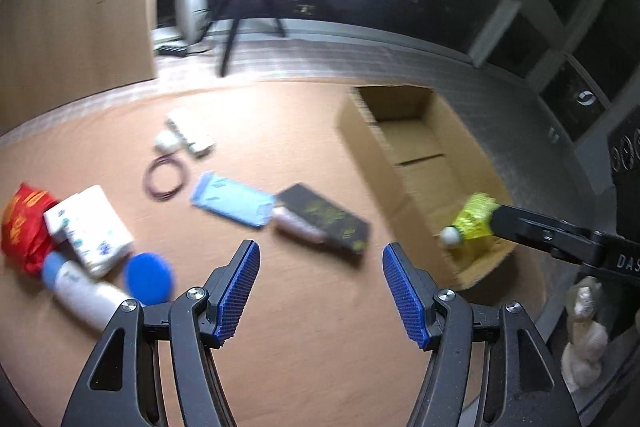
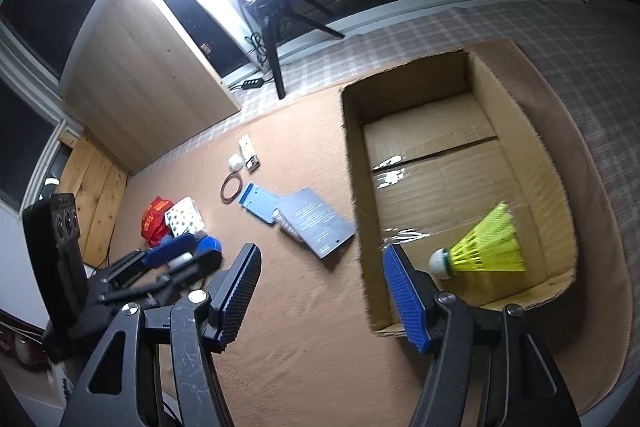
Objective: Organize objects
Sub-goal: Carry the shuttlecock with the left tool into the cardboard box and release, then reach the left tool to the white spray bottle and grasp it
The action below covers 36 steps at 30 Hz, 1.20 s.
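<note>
step: shuttlecock [image 2: 486, 249] lies in the box [image 2: 354, 163] near its front corner, so that drop looks done; the rest is not yet packed.
left on the mat: book [image 2: 318, 223], blue pack [image 2: 258, 201], cable [image 2: 231, 188], red bag [image 2: 154, 223], tissue pack [image 1: 90, 227], bottle [image 1: 82, 291], blue lid [image 1: 149, 277], small white bits further back.
next move: i'd guess a pick from the pile; the book overlaps a small bottle [image 1: 298, 225], so it needs a careful approach.
left gripper [image 1: 320, 291]: jaws apart, nothing between the pads, hovering over bare mat.
right gripper [image 2: 320, 297]: jaws released, empty, at the box's near wall, clear of the shuttlecock.
</note>
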Tool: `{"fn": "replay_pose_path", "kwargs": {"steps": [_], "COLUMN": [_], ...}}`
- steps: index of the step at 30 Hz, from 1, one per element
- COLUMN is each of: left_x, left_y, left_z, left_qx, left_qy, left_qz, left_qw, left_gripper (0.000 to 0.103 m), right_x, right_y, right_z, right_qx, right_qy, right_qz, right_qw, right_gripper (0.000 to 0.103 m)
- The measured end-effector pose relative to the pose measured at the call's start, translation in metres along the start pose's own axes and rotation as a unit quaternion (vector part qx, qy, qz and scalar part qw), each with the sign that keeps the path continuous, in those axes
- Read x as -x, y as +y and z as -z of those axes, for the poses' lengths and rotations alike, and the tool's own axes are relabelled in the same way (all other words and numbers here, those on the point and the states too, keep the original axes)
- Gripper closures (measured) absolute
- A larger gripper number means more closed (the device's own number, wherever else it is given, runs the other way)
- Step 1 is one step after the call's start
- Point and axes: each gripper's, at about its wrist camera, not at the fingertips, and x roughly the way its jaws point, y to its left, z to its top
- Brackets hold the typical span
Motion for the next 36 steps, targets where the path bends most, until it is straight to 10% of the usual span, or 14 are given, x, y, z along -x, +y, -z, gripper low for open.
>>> {"fn": "replay_pose_path", "kwargs": {"steps": [20, 36], "left_x": [0.009, -0.019], "left_y": [0.202, 0.233], "left_z": [0.019, 0.009], "left_qx": [0.136, 0.092], "left_qy": [0.038, 0.068], "left_qz": [-0.097, -0.127], "left_qw": [0.9853, 0.9853], "left_gripper": [0.036, 0.047], "right_x": [-0.034, -0.041], "right_y": [0.050, 0.062], "right_z": [0.029, 0.044], "right_qx": [-0.003, -0.024], "right_qy": [0.022, 0.034], "right_qz": [-0.002, 0.001], "right_qw": [1.000, 0.999], "right_gripper": [0.043, 0.043]}}
